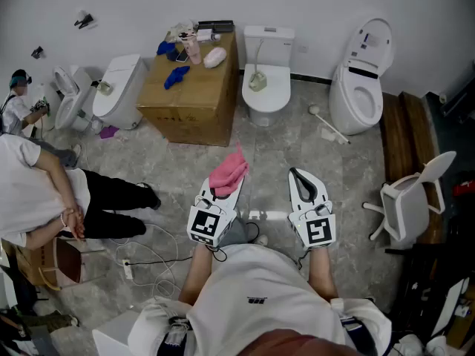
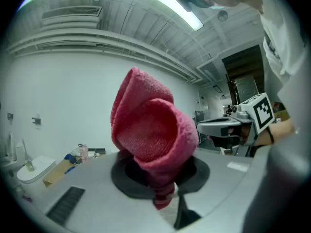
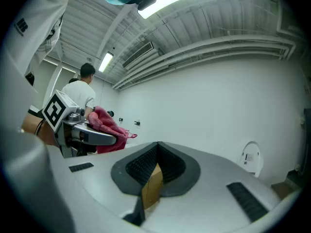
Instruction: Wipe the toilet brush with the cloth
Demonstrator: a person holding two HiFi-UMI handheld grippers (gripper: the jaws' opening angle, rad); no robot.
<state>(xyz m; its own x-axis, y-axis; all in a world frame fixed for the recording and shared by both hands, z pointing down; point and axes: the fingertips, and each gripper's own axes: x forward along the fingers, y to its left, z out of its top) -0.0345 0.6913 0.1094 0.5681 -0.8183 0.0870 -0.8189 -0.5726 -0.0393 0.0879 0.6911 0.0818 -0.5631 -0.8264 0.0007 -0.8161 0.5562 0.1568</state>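
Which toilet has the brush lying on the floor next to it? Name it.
The toilet at the far right, with its lid raised: the toilet brush lies at its base. The other toilets stand further left, on either side of the cardboard box.

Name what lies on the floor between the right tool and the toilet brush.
Nothing: the head view shows only bare grey floor between the right tool and the toilet brush.

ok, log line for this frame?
left gripper: shut on pink cloth | right gripper: shut, empty | toilet brush: on floor, untouched | phase: pre-wipe
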